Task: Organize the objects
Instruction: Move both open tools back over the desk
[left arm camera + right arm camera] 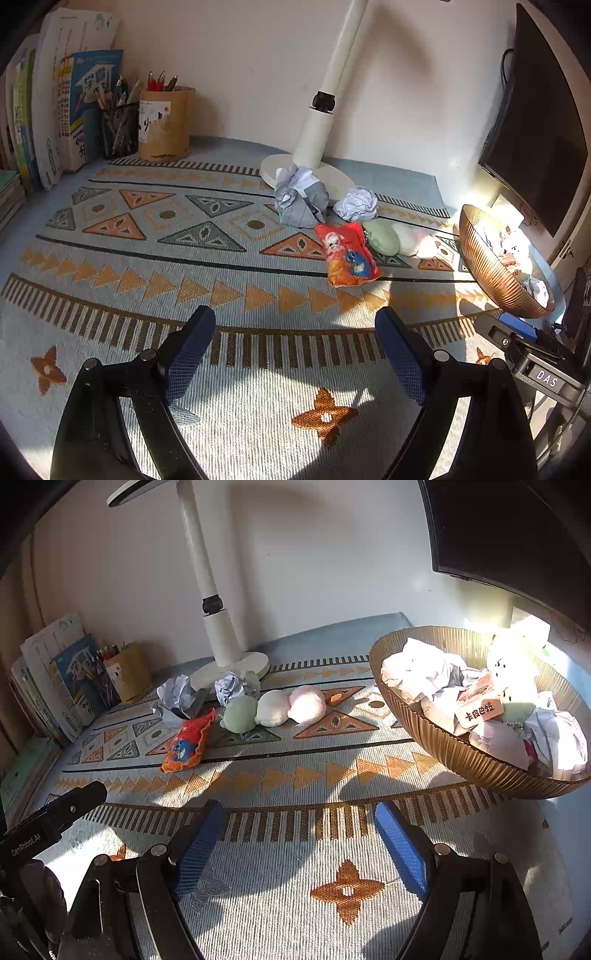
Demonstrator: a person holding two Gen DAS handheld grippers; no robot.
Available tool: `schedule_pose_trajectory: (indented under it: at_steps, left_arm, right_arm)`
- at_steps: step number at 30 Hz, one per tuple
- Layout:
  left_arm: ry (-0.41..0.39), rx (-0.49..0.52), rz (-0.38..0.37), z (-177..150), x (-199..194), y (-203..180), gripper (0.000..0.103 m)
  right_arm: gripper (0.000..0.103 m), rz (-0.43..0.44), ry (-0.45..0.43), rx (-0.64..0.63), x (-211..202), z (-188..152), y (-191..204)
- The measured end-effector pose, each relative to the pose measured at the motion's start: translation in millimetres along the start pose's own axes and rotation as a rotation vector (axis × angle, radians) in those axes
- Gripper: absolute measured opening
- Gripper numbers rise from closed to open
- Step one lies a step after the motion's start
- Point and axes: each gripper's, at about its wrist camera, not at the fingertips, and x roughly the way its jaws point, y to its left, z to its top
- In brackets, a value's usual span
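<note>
Both grippers hang low over the patterned cloth on the tabletop (147, 266); the left gripper (295, 350) and right gripper (299, 838) stand wide apart with nothing between the blue pads, probably ready for another pick. Ahead of them lies a red pouch (188, 740), then three soft egg-shaped toys (273, 707) in a row, with two crumpled paper balls (325, 201) beyond, by the lamp base (232, 668). Right of the right gripper sits the amber bowl (461, 755), already holding paper and small boxes, likely the collecting place.
</note>
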Motion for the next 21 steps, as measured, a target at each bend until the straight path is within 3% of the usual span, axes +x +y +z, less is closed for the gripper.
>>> schedule_pose_trajectory:
  at_steps: [11, 14, 16, 19, 21]
  left_arm:
    - [0.024, -0.031, -0.017, 0.5, 3.7, 5.2, 0.088]
    - [0.065, -0.038, 0.012, 6.7, 10.0, 5.0, 0.087]
    - [0.136, -0.028, -0.015, 19.3, 18.9, 5.4, 0.086]
    - [0.107, -0.041, -0.072, 53.6, 17.7, 8.2, 0.088]
    - [0.132, -0.023, -0.105, 75.2, 32.2, 6.7, 0.088]
  right_arm:
    - [0.086, -0.011, 0.021, 0.009, 3.9, 1.2, -1.9]
    - [0.087, 0.000, 0.135, 0.005, 23.5, 7.1, 1.7]
    - [0.087, 0.066, 0.198, 0.028, 32.2, 16.7, 6.0]
    - [0.087, 0.093, 0.162, 0.019, 29.4, 47.2, 23.9]
    - [0.092, 0.077, 0.143, 0.001, 38.3, 72.1, 34.5]
